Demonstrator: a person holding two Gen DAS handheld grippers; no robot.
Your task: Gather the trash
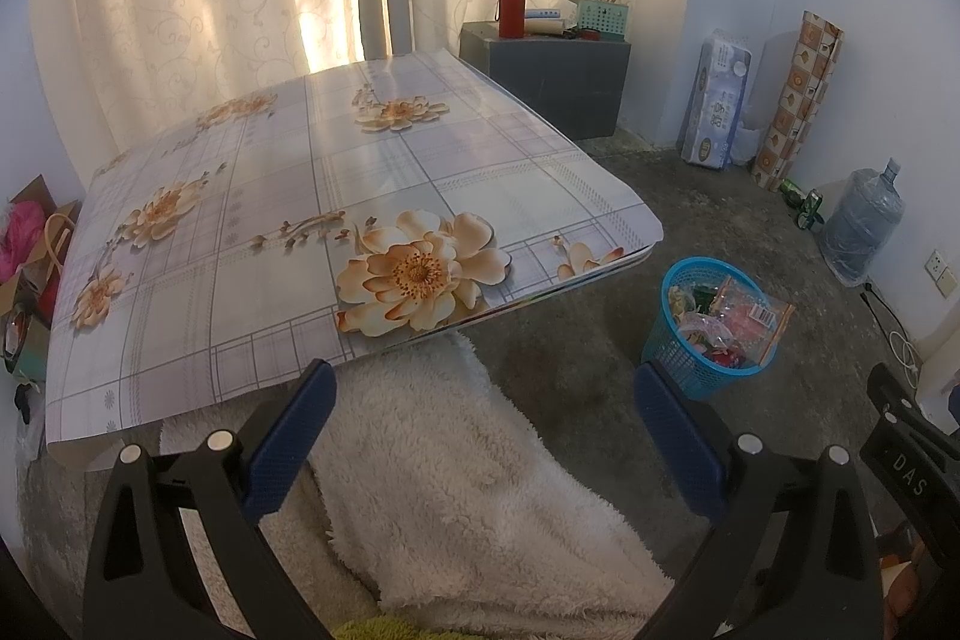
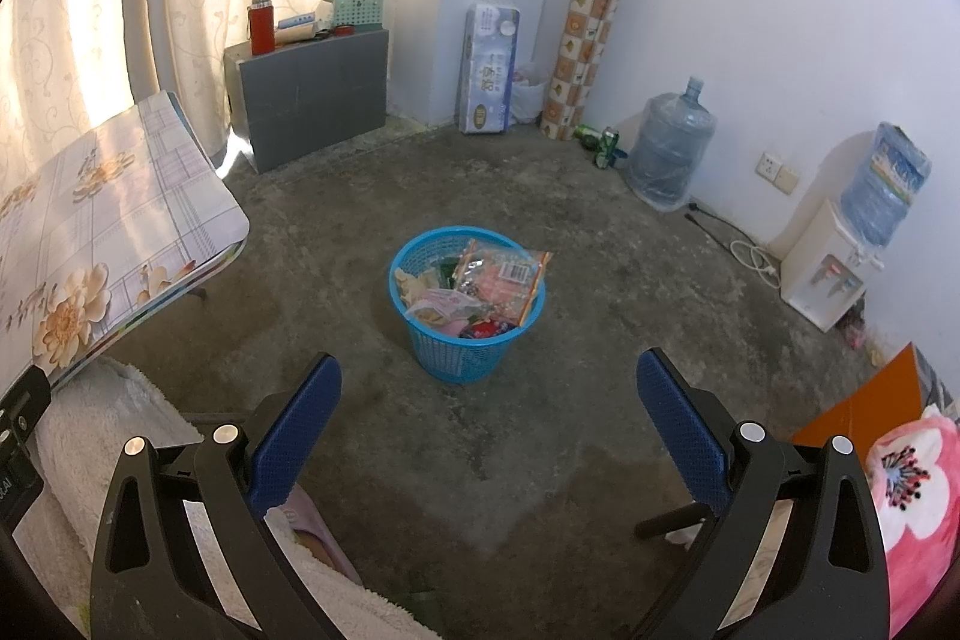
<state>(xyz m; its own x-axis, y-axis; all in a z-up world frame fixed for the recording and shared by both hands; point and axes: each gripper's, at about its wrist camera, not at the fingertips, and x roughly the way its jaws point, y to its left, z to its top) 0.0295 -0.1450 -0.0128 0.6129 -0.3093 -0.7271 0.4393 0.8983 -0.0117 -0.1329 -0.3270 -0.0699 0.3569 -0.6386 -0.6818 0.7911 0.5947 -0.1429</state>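
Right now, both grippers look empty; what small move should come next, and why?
Probably none toward more trash: the table shows no wrappers, and the blue basket already holds them. Both the left gripper and the right gripper are open, so lower them.

The floral-clothed tabletop carries nothing. On the concrete floor, a blue basket of wrappers stands at its four o'clock.
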